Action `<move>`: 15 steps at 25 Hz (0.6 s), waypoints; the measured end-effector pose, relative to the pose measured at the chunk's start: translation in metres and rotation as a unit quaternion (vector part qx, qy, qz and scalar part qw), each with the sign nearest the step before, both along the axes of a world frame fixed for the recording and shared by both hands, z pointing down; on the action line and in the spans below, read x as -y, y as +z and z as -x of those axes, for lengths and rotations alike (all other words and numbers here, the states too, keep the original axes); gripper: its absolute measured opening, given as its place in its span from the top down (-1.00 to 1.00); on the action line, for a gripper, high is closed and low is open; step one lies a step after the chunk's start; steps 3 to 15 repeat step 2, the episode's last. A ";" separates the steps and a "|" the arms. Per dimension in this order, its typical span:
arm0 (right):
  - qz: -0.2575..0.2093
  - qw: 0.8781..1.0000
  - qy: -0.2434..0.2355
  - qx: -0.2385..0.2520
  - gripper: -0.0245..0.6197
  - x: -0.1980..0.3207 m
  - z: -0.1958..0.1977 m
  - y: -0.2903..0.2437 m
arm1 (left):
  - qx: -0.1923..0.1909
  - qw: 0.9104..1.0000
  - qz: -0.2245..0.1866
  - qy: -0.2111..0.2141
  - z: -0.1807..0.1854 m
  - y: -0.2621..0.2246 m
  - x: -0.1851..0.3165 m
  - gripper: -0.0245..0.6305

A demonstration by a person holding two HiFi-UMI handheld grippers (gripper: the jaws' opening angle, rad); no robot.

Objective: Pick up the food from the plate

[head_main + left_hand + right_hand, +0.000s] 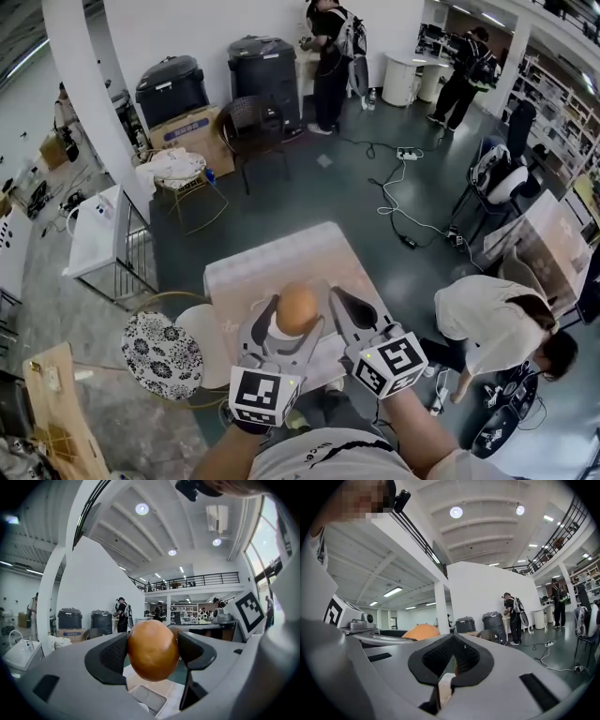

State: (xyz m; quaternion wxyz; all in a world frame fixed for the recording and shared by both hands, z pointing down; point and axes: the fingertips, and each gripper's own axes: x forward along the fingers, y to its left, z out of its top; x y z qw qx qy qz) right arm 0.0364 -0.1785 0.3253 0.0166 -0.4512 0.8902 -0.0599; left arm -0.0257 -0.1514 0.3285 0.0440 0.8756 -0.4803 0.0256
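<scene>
Food [153,649], long axis upright, pinched in left gripper [291,321] fingers; right gripper [451,660] fingers pressed together, empty.

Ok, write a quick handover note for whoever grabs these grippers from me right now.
Left gripper: jaws shut on the round orange-brown food, which looks lifted above the table.
Right gripper: jaws shut, nothing between them, raised beside the left one.
Done: the food is picked up.
Left: probably only to keep the grip steady. A white tray shows below the food.
</scene>
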 end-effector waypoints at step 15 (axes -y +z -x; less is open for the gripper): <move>0.001 1.000 0.000 -0.001 0.88 0.002 -0.002 0.001 | 0.001 1.000 0.002 0.000 -0.003 0.002 0.002 -0.11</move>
